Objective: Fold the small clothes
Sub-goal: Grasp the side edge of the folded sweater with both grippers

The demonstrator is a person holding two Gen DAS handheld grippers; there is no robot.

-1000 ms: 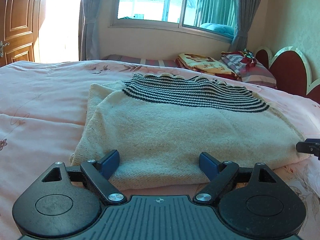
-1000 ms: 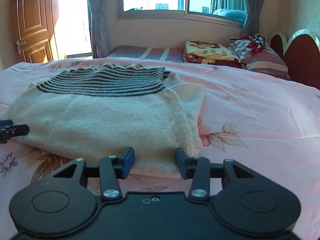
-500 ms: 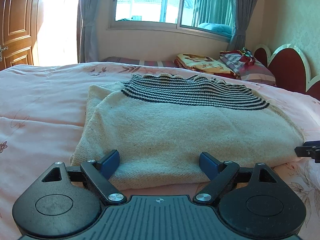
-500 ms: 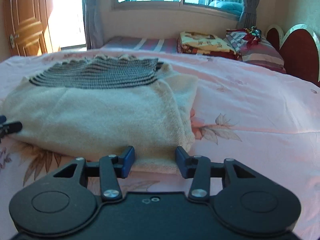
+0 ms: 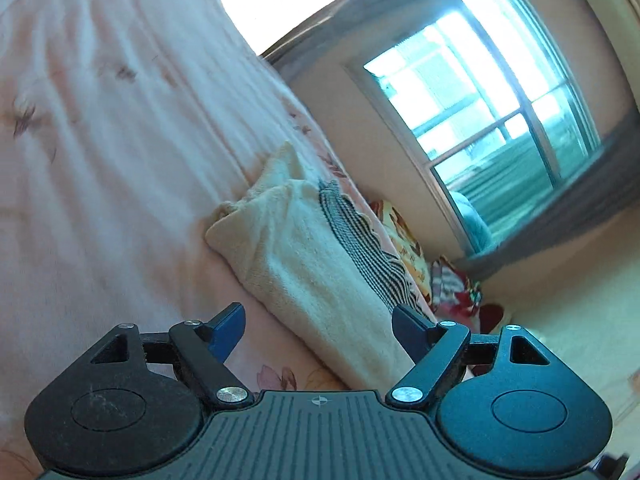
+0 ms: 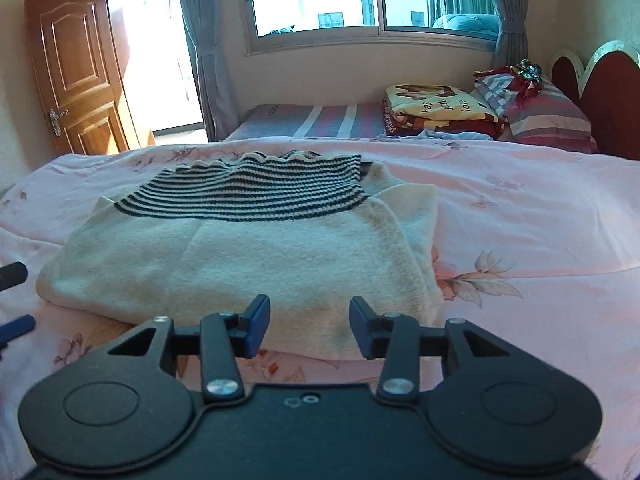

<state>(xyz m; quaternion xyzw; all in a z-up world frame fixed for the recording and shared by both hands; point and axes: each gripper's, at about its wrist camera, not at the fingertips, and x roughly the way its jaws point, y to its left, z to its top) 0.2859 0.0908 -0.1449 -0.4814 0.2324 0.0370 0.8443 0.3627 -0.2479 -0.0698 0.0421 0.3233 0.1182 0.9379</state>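
Observation:
A cream knit sweater (image 6: 240,256) with a black-and-white striped band lies folded on the pink floral bedsheet (image 6: 520,220). My right gripper (image 6: 309,328) sits at the sweater's near edge, right of centre. Its jaws are closing, with the cloth's edge between them and the pads not pressing on it. My left gripper (image 5: 320,330) is rolled over sideways at the sweater's (image 5: 320,264) left end. Its jaws stand wide and are closing, and the near hem lies between them untouched. The left fingertips (image 6: 12,276) show at the left edge of the right wrist view.
A second bed with a striped mattress (image 6: 320,118) stands under the window. On it lie folded blankets (image 6: 436,108) and pillows (image 6: 552,116), beside a red headboard (image 6: 608,92). A wooden door (image 6: 76,72) stands open at the far left.
The left gripper has rolled far onto its side and shifted toward the sweater's left end, its jaws a little narrower. The right gripper's view has barely shifted and its jaws are slightly narrower.

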